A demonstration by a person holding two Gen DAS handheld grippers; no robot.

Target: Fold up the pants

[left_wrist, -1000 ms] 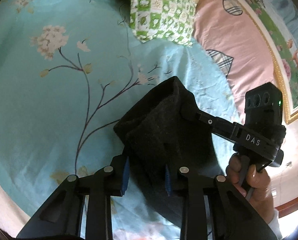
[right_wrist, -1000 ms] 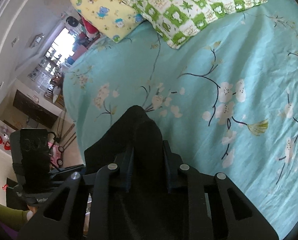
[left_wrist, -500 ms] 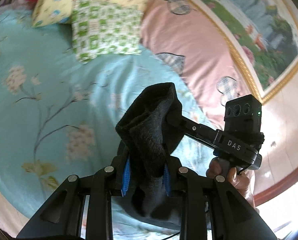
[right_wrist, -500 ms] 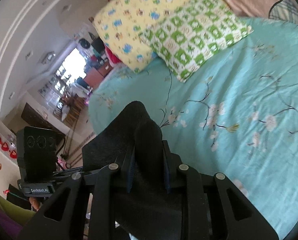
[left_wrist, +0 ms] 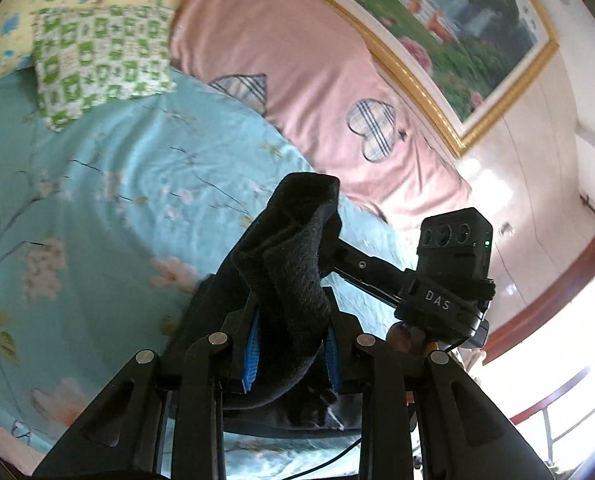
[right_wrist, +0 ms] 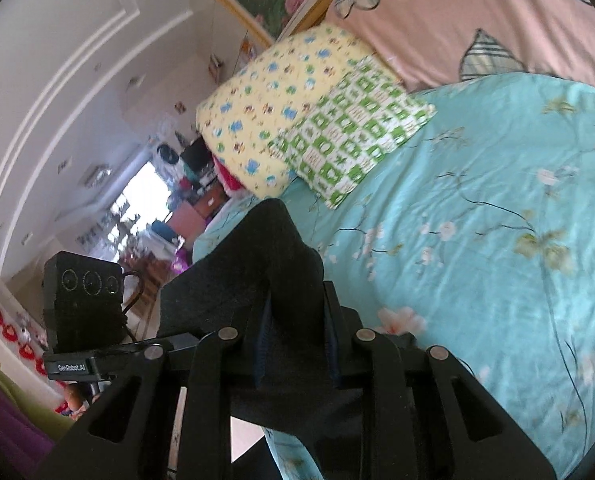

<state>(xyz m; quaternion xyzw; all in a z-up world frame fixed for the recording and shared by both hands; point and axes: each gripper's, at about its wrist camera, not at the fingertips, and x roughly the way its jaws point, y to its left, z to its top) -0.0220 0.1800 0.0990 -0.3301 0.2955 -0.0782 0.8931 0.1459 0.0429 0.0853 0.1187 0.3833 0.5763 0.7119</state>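
Presently, risk: both pinches hold small bunches of thick cloth; a tug apart could slip one free and drop the pants onto the bed [left_wrist: 97,200].
Left gripper [left_wrist: 291,344]: clamped on the dark pants [left_wrist: 293,280], lower centre of frame, cloth rising above the fingers.
Right gripper [right_wrist: 297,344]: likewise clamped on the pants [right_wrist: 265,260], lower centre; the cloth bulges up left of the fingers, above the bed [right_wrist: 497,240].
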